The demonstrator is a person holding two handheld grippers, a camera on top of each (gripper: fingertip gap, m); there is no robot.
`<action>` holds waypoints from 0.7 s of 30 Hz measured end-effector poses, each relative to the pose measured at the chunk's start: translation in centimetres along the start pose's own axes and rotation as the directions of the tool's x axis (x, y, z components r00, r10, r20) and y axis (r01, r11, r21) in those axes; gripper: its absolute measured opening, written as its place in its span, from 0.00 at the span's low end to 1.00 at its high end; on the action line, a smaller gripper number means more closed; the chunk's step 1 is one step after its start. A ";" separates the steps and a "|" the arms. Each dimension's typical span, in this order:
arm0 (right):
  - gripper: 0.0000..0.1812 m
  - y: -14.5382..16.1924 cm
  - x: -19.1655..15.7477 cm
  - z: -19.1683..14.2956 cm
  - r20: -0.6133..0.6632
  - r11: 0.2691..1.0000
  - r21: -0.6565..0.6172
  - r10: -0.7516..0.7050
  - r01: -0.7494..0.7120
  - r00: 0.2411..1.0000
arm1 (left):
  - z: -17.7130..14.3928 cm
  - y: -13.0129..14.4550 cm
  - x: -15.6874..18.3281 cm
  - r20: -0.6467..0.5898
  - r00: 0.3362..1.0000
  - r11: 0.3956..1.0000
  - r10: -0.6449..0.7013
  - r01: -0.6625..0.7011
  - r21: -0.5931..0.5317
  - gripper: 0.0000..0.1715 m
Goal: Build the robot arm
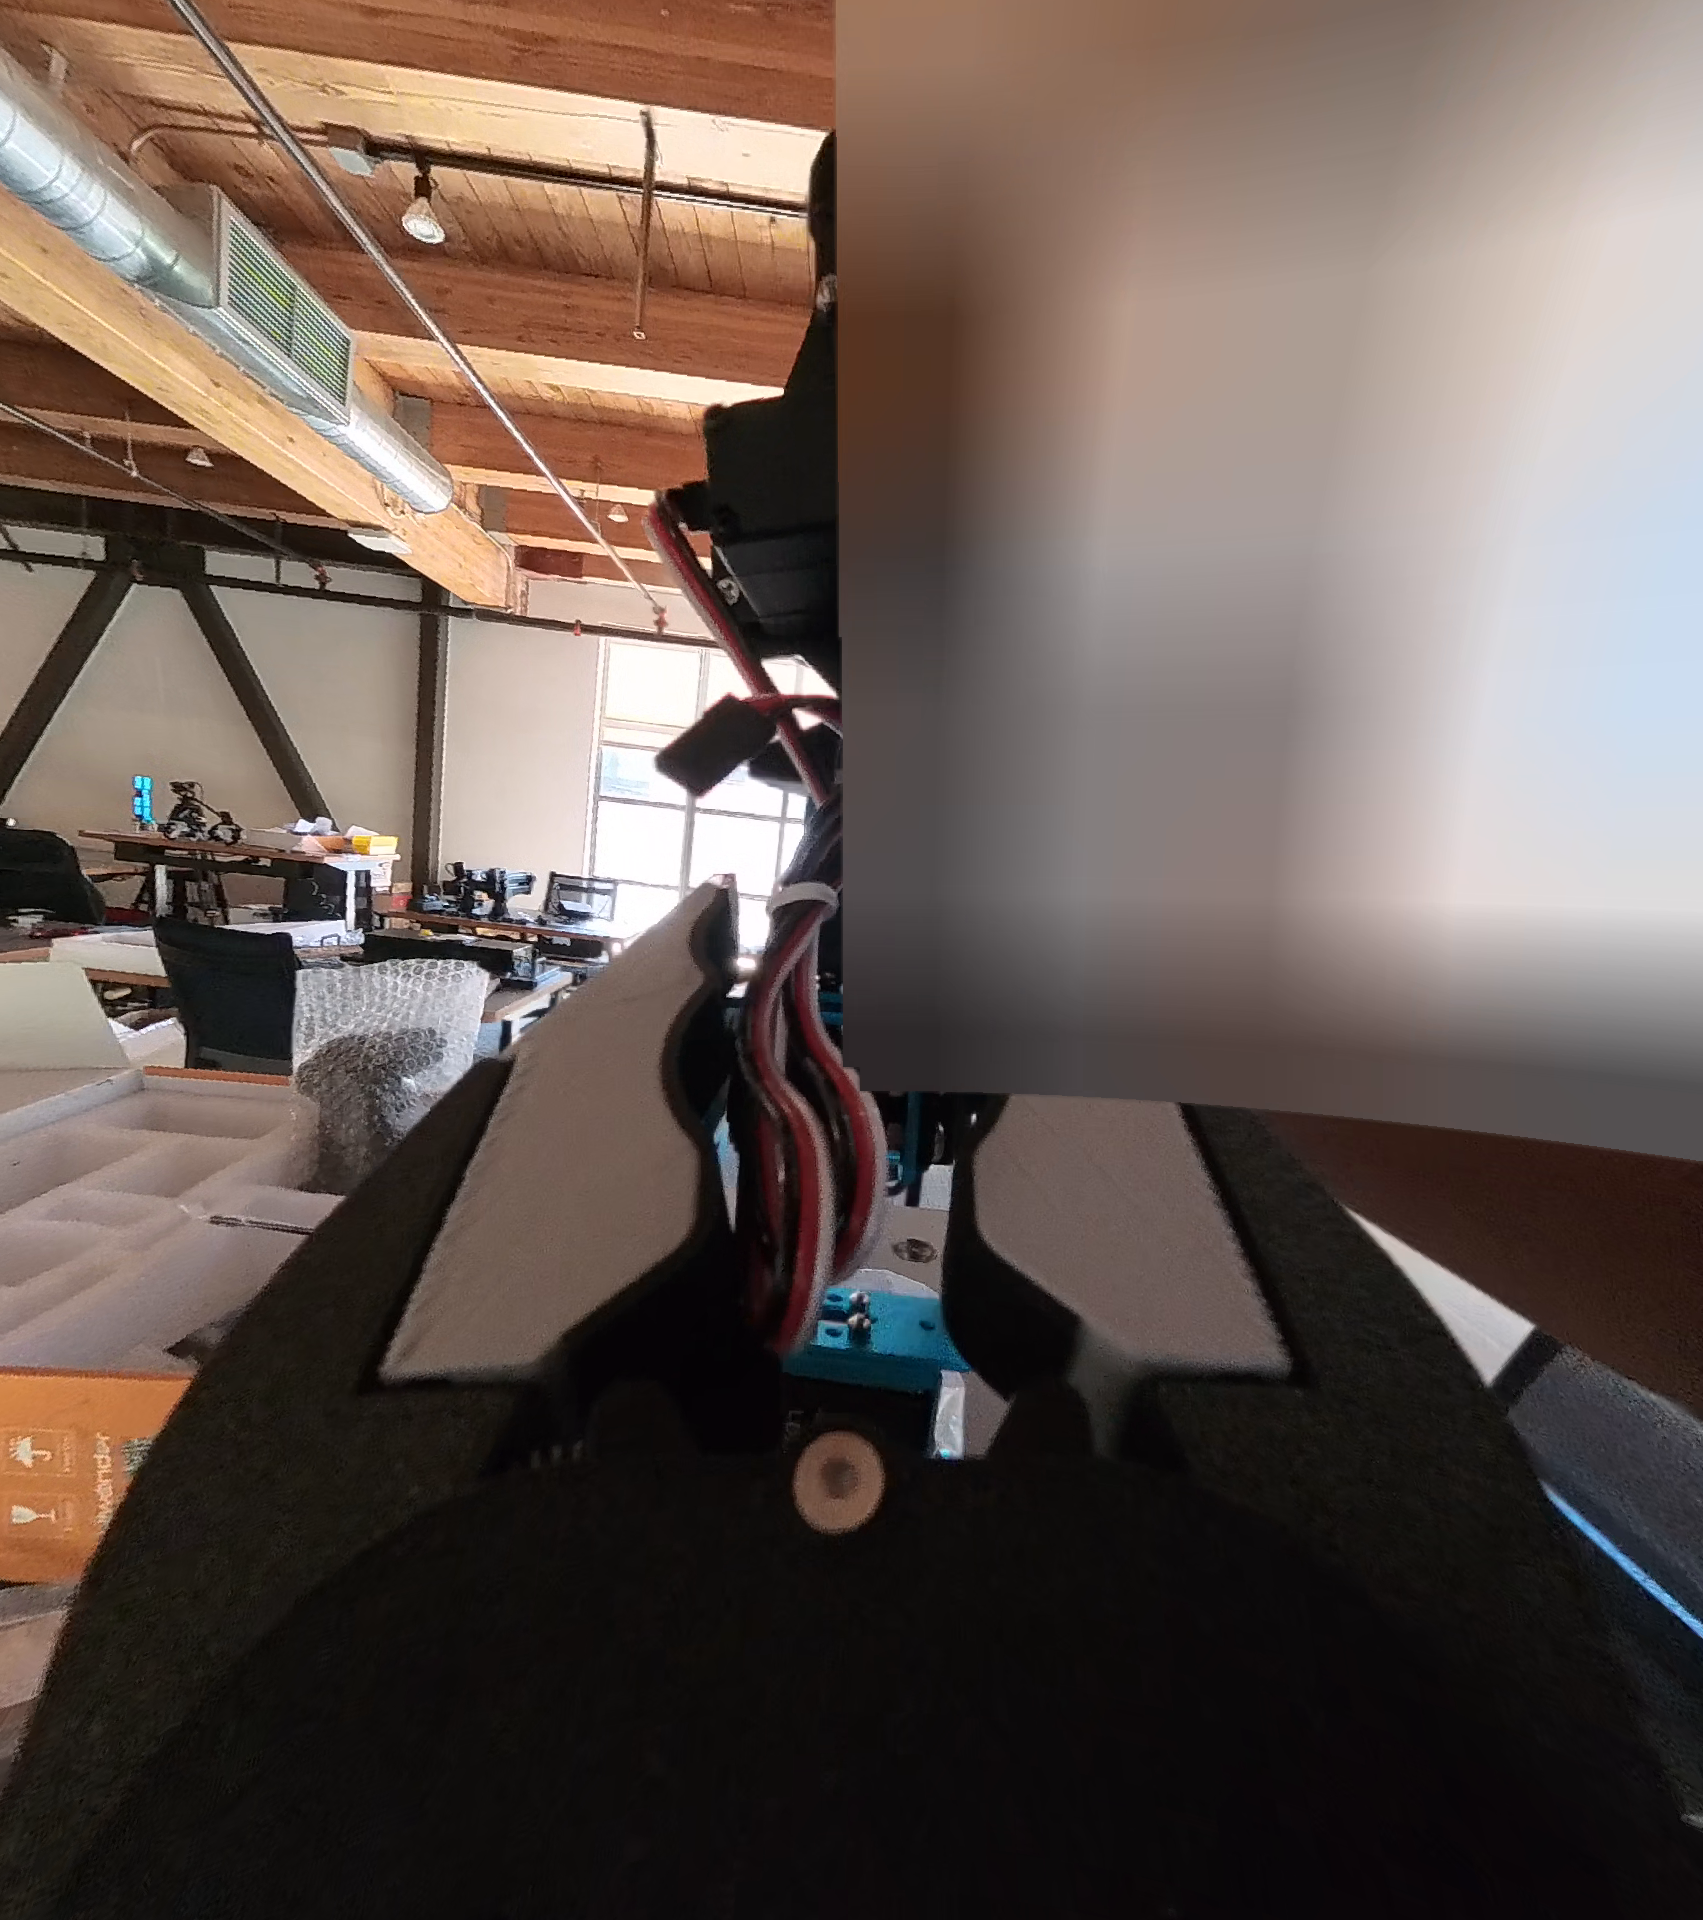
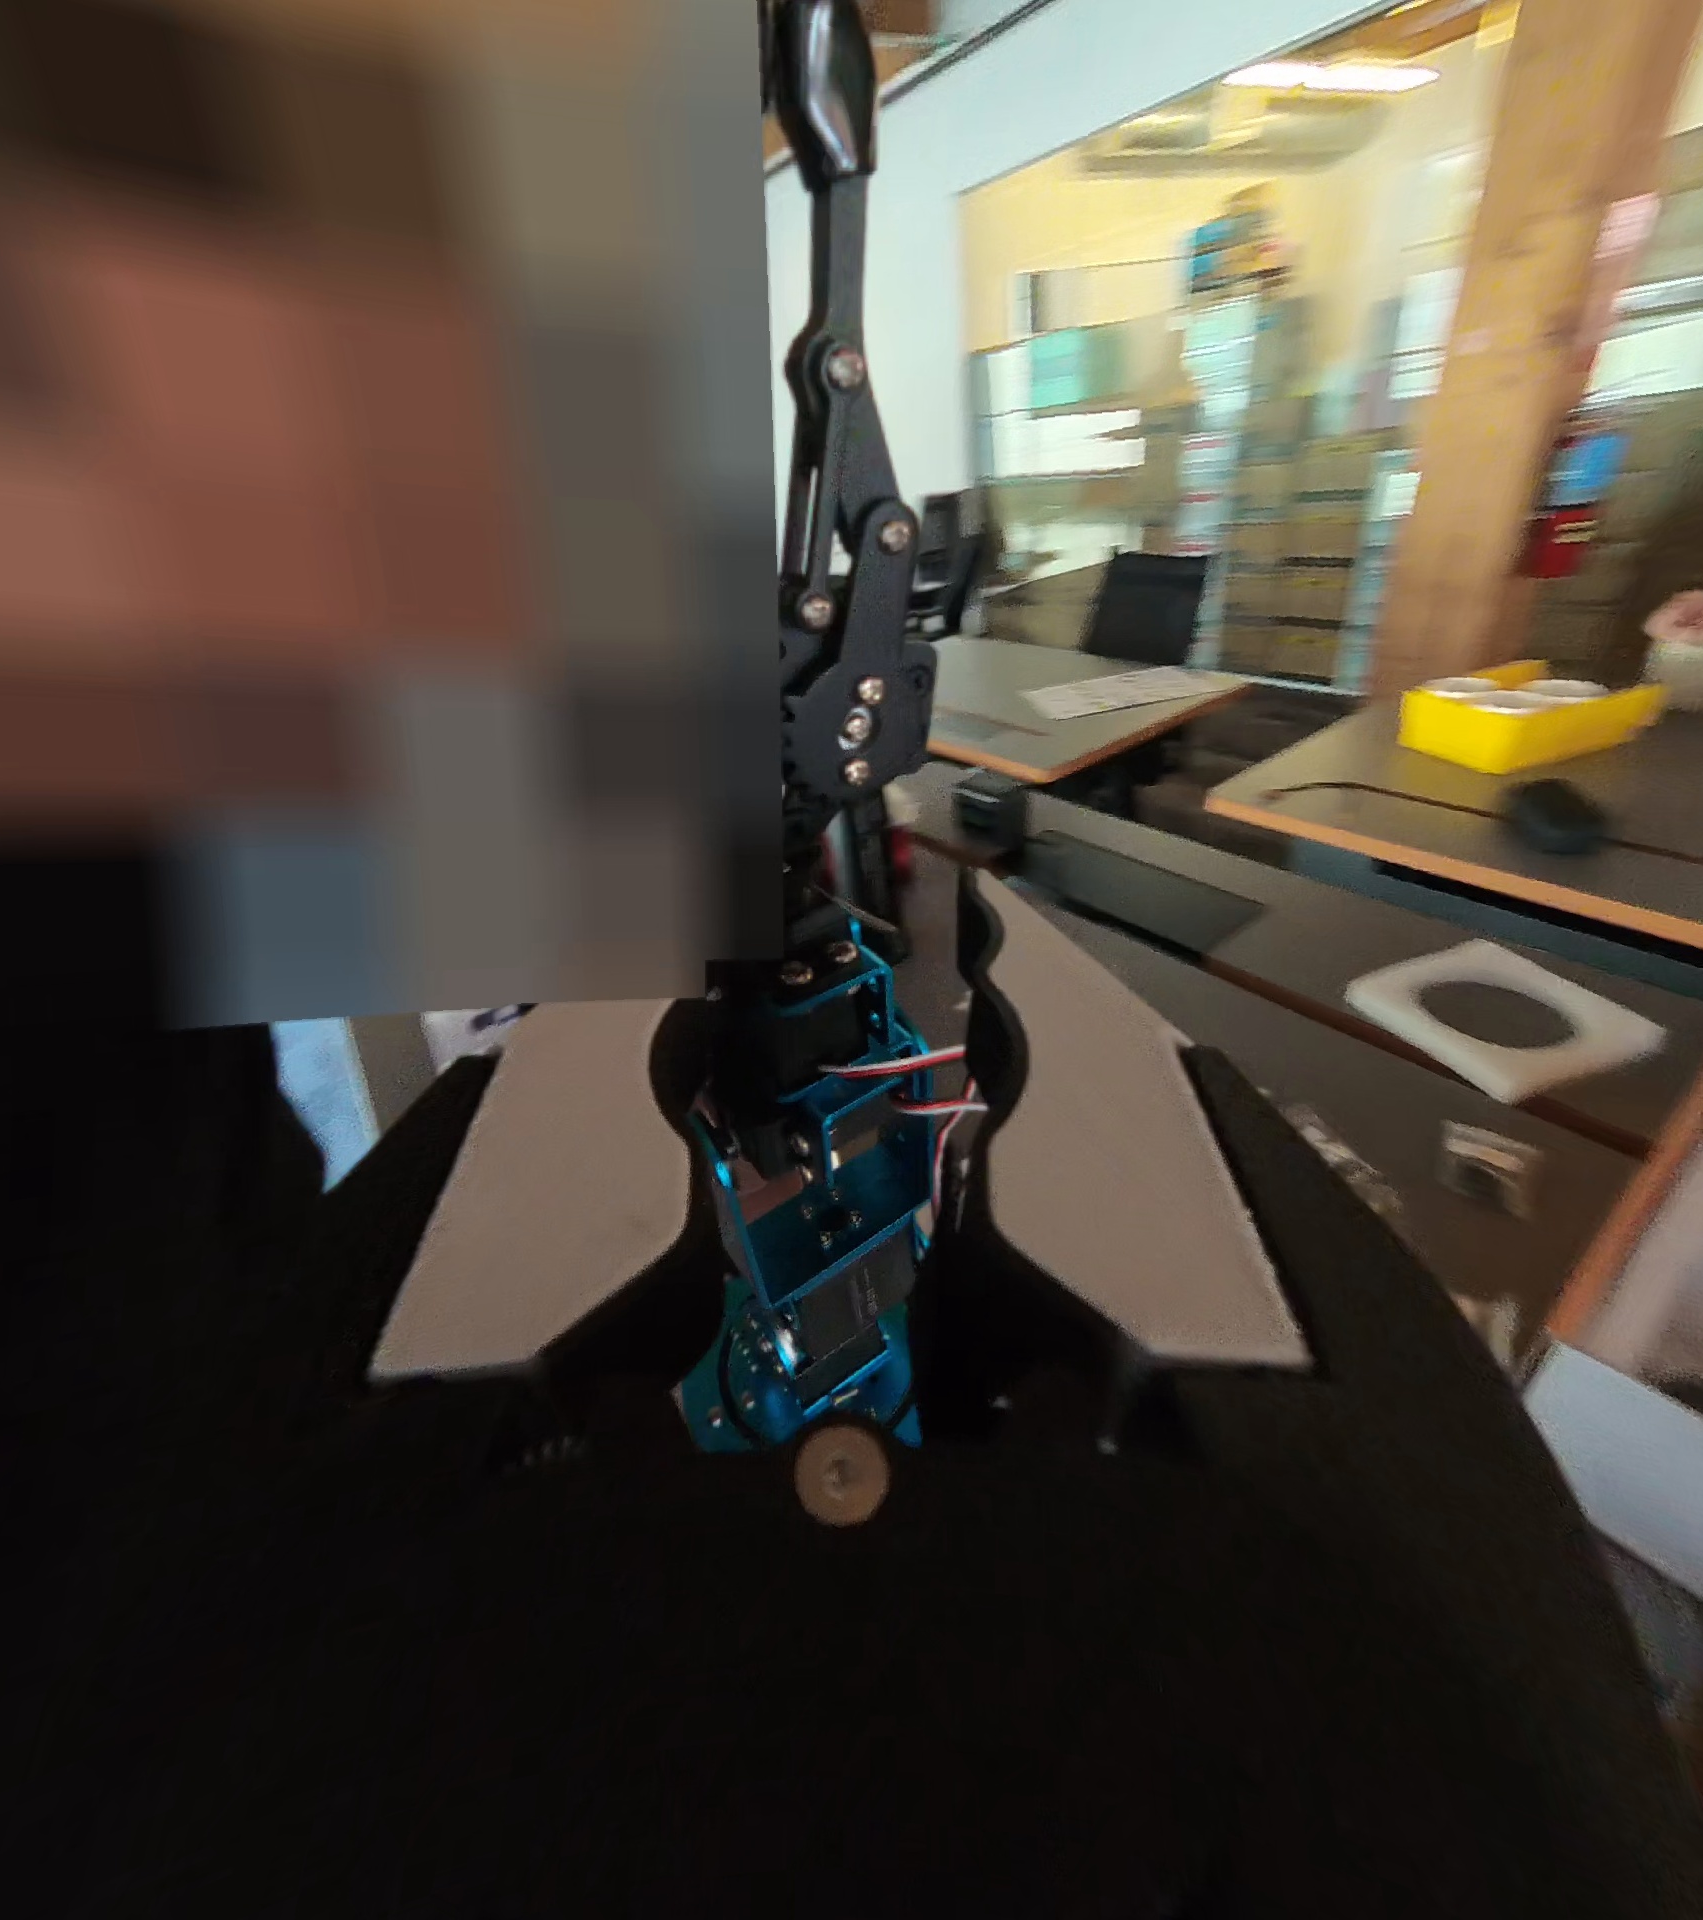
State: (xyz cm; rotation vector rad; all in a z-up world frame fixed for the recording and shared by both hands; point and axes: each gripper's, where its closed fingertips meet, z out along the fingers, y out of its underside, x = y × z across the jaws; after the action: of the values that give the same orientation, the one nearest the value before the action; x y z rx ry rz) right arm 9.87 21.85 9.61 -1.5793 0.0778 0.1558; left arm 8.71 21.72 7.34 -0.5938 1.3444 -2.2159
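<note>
A small blue-and-black robot arm (image 2: pixel 831 1174) is standing upright between the fingers of the right gripper (image 2: pixel 842 1101), which is pinching its blue body. The left gripper (image 1: pixel 847 1174) is closing around the arm's red, white and black wire bundle (image 1: pixel 805 1164), though whether both fingers are touching it is unclear. An orange box (image 1: pixel 16 1455) holding white foam is lying to this gripper's left.
</note>
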 end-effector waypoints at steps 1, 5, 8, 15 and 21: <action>0.23 0.0 -0.1 -0.2 -0.062 1.000 0.021 0.011 -0.010 0.998 | 0.0 0.0 0.0 0.005 1.000 1.000 0.008 -0.008 0.001 0.21; 0.19 0.0 -0.5 -0.9 -0.330 0.995 0.093 0.008 0.024 0.944 | 0.0 -0.1 -0.1 0.043 0.998 0.998 0.055 -0.055 -0.003 0.18; 0.17 -0.5 -0.8 -0.8 -0.458 0.990 0.138 0.039 0.028 0.888 | -0.1 -0.1 0.0 0.062 0.996 0.998 0.057 -0.057 -0.002 0.15; 0.14 -0.9 -1.6 0.3 -0.567 0.994 0.103 0.035 0.029 0.823 | -0.3 -0.1 0.1 0.063 0.996 0.998 0.058 -0.058 0.002 0.16; 0.06 -0.9 -1.4 0.5 -0.693 0.997 0.066 0.024 0.031 0.721 | -0.5 -0.1 0.4 0.074 0.996 0.998 0.057 -0.058 0.011 0.16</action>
State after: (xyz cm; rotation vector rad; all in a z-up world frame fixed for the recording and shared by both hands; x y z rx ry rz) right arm 8.64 22.34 10.71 -1.4877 0.6676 -0.4584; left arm 8.12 21.88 7.30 -0.6181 1.2925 -2.1342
